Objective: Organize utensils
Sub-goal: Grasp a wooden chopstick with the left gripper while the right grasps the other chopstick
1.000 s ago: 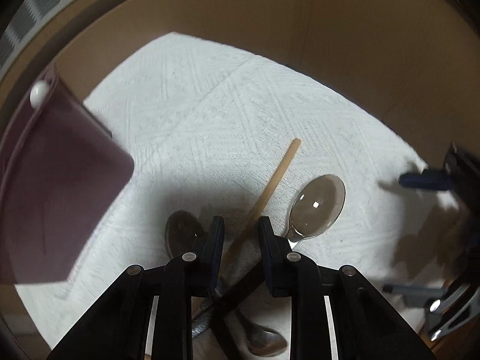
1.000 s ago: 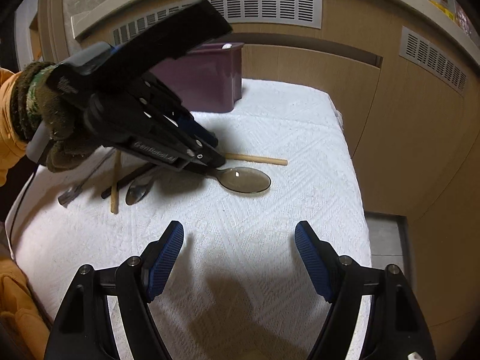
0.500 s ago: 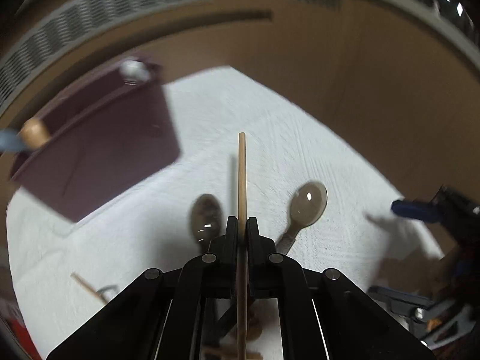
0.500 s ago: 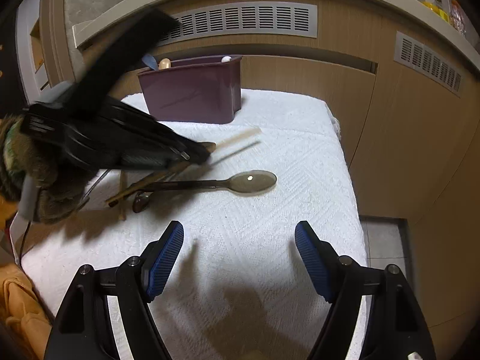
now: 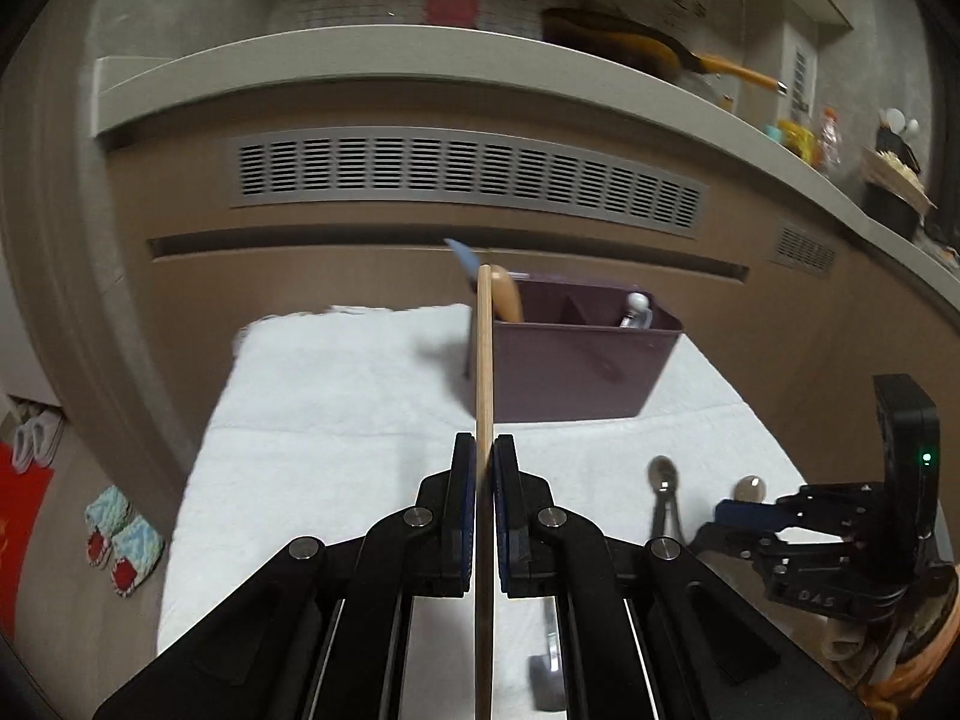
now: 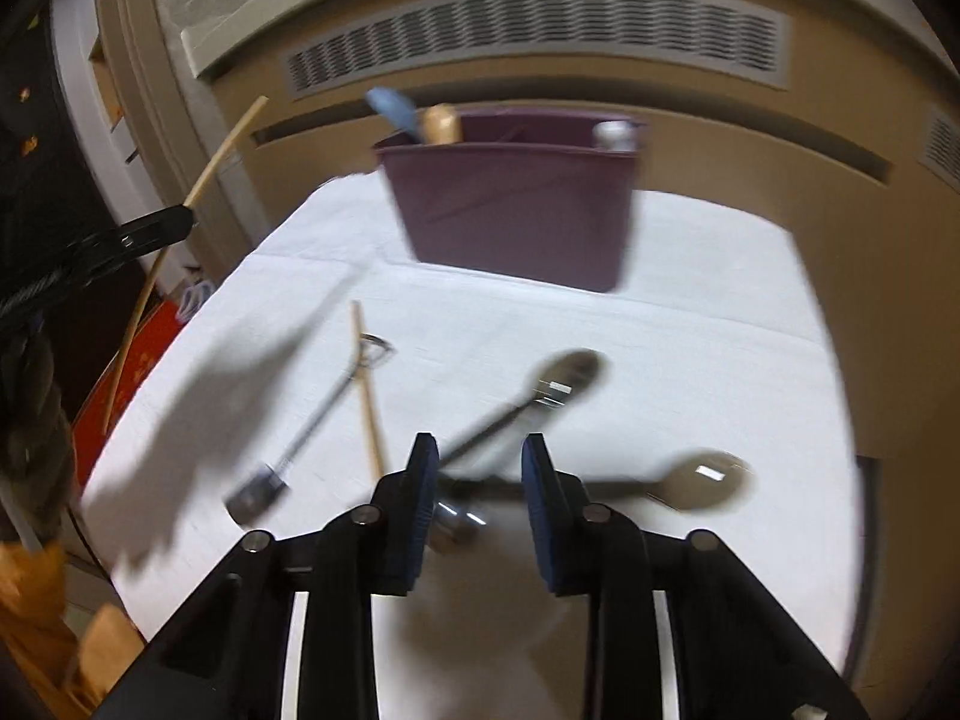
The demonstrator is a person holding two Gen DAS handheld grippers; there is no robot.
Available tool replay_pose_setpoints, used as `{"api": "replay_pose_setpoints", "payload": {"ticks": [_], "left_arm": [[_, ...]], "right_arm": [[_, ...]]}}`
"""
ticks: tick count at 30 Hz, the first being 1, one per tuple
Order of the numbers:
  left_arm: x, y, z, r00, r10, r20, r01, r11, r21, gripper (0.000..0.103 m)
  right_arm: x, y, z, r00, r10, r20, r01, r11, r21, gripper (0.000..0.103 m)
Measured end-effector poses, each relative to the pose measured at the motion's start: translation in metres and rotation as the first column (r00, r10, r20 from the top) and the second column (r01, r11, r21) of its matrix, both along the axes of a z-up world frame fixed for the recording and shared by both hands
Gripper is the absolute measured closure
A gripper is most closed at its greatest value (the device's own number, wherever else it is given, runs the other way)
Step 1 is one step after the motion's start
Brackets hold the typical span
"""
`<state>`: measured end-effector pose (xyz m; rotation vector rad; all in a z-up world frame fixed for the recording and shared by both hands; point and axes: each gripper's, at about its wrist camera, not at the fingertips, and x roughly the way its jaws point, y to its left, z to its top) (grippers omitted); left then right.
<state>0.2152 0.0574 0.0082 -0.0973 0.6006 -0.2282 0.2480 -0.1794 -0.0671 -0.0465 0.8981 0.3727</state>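
The left tool (image 5: pixel 485 468) is clamped tight on a wooden chopstick (image 5: pixel 485 360), which stands up between its pads and is lifted clear of the white cloth (image 5: pixel 336 396) covering the desk. The stick's tip lines up with the near-left corner of the purple utensil caddy (image 5: pixel 576 372), where a wooden handle (image 5: pixel 507 297) and a blue one (image 5: pixel 462 255) already stand.

The step in hand looks like dropping this chopstick into the caddy. To do it well, carry the stick over the rim before tilting it down — its long free end could catch the wall or the handles already inside. Pick the compartment with the wooden handle if like goes with like, lower until the end is well inside, then release.

The right tool (image 6: pixel 474 480) is partly open and holds nothing; it hovers low over two dark spoons (image 6: pixel 564 375) whose handles cross just beyond its pads. A second chopstick (image 6: pixel 367 384) and a thin metal utensil (image 6: pixel 312 426) lie to their left on the cloth. Closing on one spoon handle alone, away from the crossing, would avoid dragging the other.
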Motion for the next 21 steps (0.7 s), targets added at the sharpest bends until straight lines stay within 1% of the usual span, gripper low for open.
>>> {"api": "replay_pose_setpoints", "payload": {"ticks": [2,4,8,10,13,16,17,19,20,21], "left_arm": [[0.001,0.012,-0.009,1.000,0.008,-0.018,-0.008,0.999,-0.031,0.097],[0.004,0.020,-0.020,0.999,0.015,-0.038,-0.017,0.998,-0.057,0.097],[0.000,0.041,-0.037,0.998,0.025,-0.058,-0.031,0.992,-0.118,0.097],[-0.004,0.049,-0.040,0.997,0.017,-0.070,-0.027,0.990,-0.137,0.097],[-0.002,0.049,-0.045,0.997,0.003,-0.083,-0.016,0.987,-0.157,0.097],[0.001,0.046,-0.047,0.996,-0.012,-0.092,-0.003,0.986,-0.164,0.097],[0.002,0.043,-0.047,0.995,-0.018,-0.094,0.003,0.987,-0.164,0.097],[0.001,0.039,-0.046,0.995,-0.027,-0.095,0.011,0.987,-0.163,0.097],[0.000,0.038,-0.046,0.995,-0.031,-0.094,0.016,0.986,-0.163,0.097],[-0.001,0.036,-0.044,0.995,-0.037,-0.091,0.022,0.986,-0.165,0.097]], "right_arm": [[0.006,0.028,-0.005,0.998,0.060,-0.002,-0.060,0.998,-0.038,0.081],[0.013,0.057,-0.012,0.990,0.138,-0.018,-0.139,0.987,-0.082,0.082],[0.033,0.090,-0.025,0.969,0.236,-0.070,-0.245,0.956,-0.162,0.085],[0.042,0.095,-0.030,0.967,0.241,-0.084,-0.253,0.948,-0.191,0.085],[0.060,0.103,-0.036,0.958,0.258,-0.128,-0.278,0.943,-0.182,0.085],[0.066,0.110,-0.048,0.942,0.287,-0.175,-0.318,0.930,-0.187,0.086],[0.063,0.114,-0.048,0.942,0.297,-0.156,-0.325,0.924,-0.200,0.088],[0.060,0.116,-0.046,0.939,0.304,-0.163,-0.334,0.918,-0.214,0.098],[0.060,0.114,-0.044,0.940,0.298,-0.168,-0.329,0.921,-0.207,0.098],[0.057,0.111,-0.039,0.944,0.292,-0.155,-0.320,0.925,-0.203,0.098]]}}
